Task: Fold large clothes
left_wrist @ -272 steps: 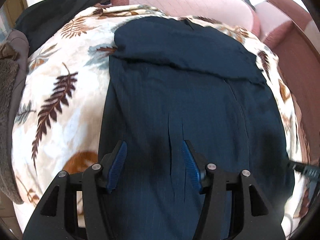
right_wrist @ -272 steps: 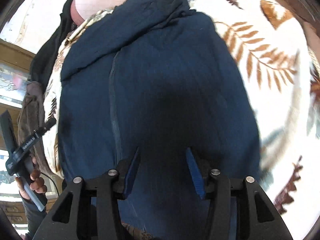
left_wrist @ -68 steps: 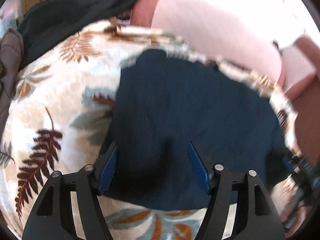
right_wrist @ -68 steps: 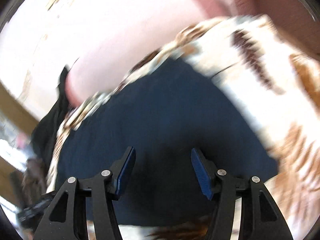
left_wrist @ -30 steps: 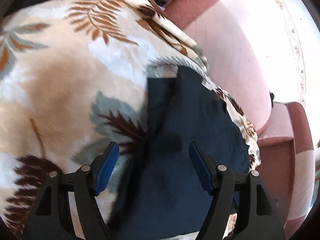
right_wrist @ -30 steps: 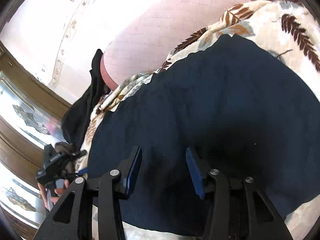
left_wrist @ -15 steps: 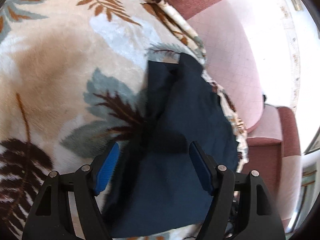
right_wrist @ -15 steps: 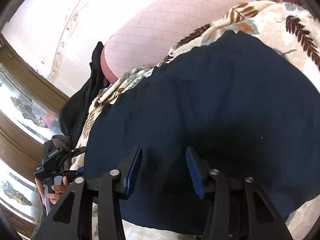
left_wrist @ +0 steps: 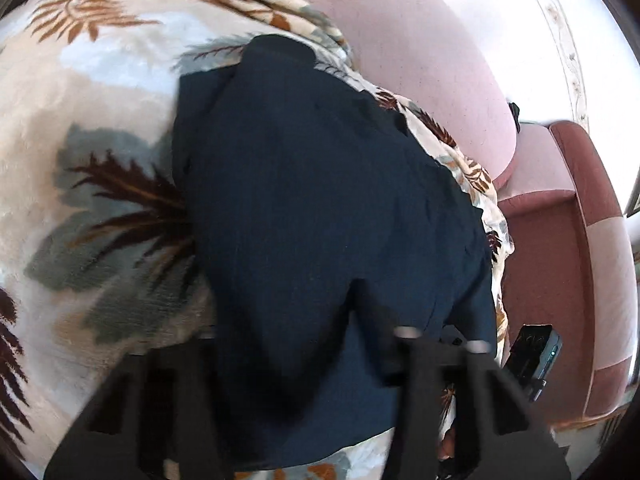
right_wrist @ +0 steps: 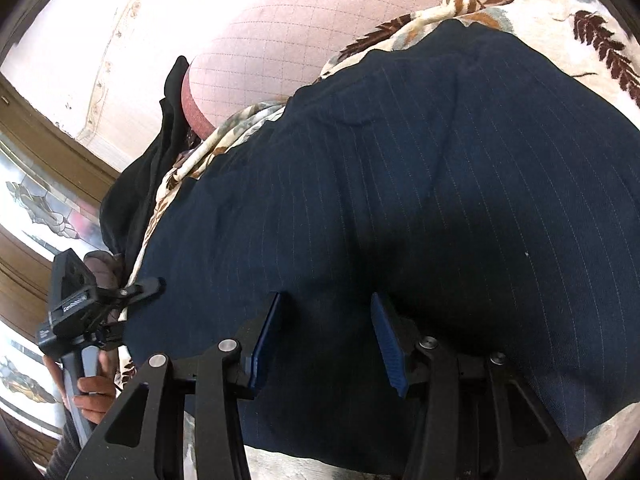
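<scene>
Since half a second ago, left gripper point(left_wrist: 304, 344) has shifted over the garment's near left edge; its jaws are closing, blurred, with dark cloth bunched between them. Whether the pads already press cannot be told. Right gripper point(right_wrist: 326, 336) hovers half-open above the garment point(right_wrist: 400, 200), pads apart. Folded navy pinstriped garment lies on the leaf-print blanket point(left_wrist: 100, 160). Beyond stands the pink sofa back point(left_wrist: 420, 60).
</scene>
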{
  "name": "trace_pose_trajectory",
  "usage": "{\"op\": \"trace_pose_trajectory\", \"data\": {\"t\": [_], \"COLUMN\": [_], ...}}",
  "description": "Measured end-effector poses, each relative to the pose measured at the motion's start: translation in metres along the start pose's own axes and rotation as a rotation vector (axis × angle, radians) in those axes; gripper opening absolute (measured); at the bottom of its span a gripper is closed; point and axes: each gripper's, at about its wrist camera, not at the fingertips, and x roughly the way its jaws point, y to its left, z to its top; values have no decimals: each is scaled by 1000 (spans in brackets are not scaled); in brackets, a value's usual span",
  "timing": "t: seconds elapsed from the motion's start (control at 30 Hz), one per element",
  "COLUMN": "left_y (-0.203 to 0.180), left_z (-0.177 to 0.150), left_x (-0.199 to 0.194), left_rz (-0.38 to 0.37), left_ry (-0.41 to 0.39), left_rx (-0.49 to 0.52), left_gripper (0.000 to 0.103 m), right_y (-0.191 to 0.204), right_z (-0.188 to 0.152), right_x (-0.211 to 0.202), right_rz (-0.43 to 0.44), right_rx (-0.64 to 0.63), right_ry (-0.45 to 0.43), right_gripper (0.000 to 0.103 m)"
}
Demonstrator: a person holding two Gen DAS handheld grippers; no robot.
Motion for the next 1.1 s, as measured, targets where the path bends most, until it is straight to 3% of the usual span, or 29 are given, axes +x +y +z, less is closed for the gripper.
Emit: {"op": "trace_pose_trajectory", "data": {"t": [0.03,0.13,0.3,0.6,0.9,1.1], "left_y": [-2,-11,-45,-137,-208,-247], "left_z": [1,2,-1,-9,-22,-40], "left_x": [-3,-15,-34,-44,-14,34], "left_rz": [-7,-29,-37,-45,-77,-73], "left_ry": [-8,-37,-83,-133,-95,-23], "left_rx": [-4,-16,35,213,270,292], "left_gripper": [17,13,11,10,10,10], "right_y": [0,0,2,-8,-52,-93], "right_z": [0,1,0,4,7,1], "right_x": [1,0,-8,-38,-88,-118], "right_rz": [0,3,-4,9,-56,-87], "right_rx": [2,11,-3,13,96,186], "right_ry": [0,0,-14,-76,-179,-225], "right_gripper": [47,47,49,49,49,49]}}
